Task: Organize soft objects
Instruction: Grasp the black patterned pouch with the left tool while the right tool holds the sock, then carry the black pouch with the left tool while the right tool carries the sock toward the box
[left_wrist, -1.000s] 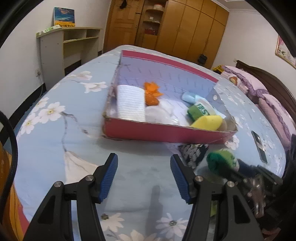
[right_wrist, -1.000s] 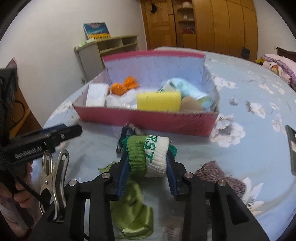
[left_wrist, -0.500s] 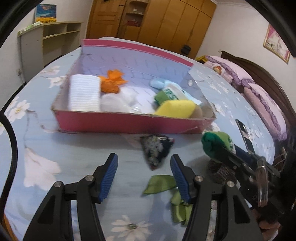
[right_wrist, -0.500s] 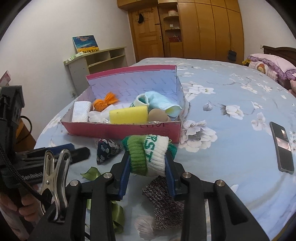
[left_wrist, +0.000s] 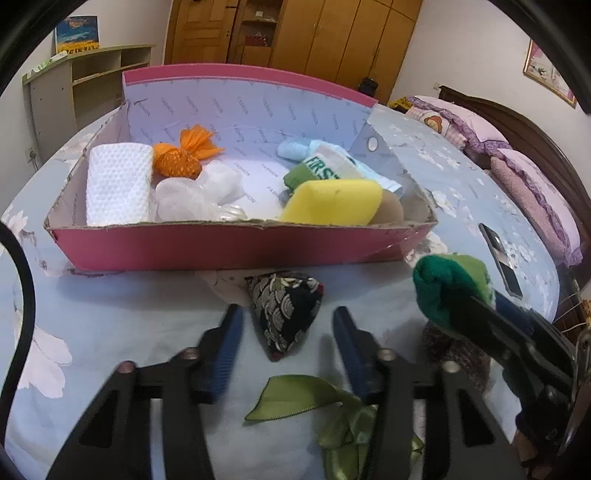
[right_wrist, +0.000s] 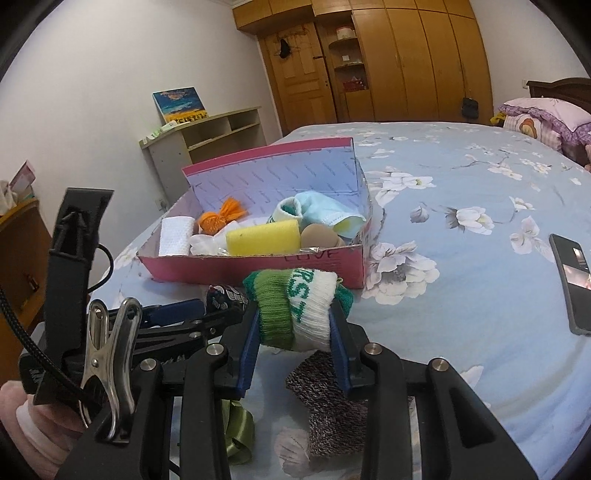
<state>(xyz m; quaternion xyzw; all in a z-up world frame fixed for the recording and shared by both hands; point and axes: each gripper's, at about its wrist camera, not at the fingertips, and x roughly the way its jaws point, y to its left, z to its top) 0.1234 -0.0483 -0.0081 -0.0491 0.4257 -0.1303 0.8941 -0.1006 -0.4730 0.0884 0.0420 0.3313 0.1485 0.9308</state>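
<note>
A bed (right_wrist: 461, 280) with a blue flowered cover carries everything, its far end running toward a wardrobe (right_wrist: 406, 62) and its right side cut off by the lens edge. On it sits a pink box (left_wrist: 236, 245), open on top, with its tall back flap upright. Inside, from left to right, lie a white towel roll (left_wrist: 118, 184), an orange pouf (left_wrist: 181, 158), some clear plastic (left_wrist: 199, 192) that is hard to make out, a yellow sponge (left_wrist: 332, 203), a green-and-white sock (left_wrist: 325, 166) and a pale blue cloth (right_wrist: 325, 214); a tan round thing (right_wrist: 319, 236) is half hidden behind the sponge. The right tongs (right_wrist: 293, 325) are clamped on a rolled sock (right_wrist: 295, 310), green and white with part of its lettering hidden, held above the bed just in front of the box. Under them a grey knit sock (right_wrist: 328, 413) lies on the cover, partly covered by the tong frame. The left tongs (left_wrist: 286, 350) stand spread wide and hold nothing, with a dark patterned pouch (left_wrist: 284, 310) on the bed between their tips, just in front of the box; whether they touch it cannot be told, since the tips are blurred. A green ribbon (left_wrist: 317, 410) lies crumpled near the left tongs, partly hidden by the frame. A phone (right_wrist: 572, 280) lies well apart to the right, its far edge cut off.
</note>
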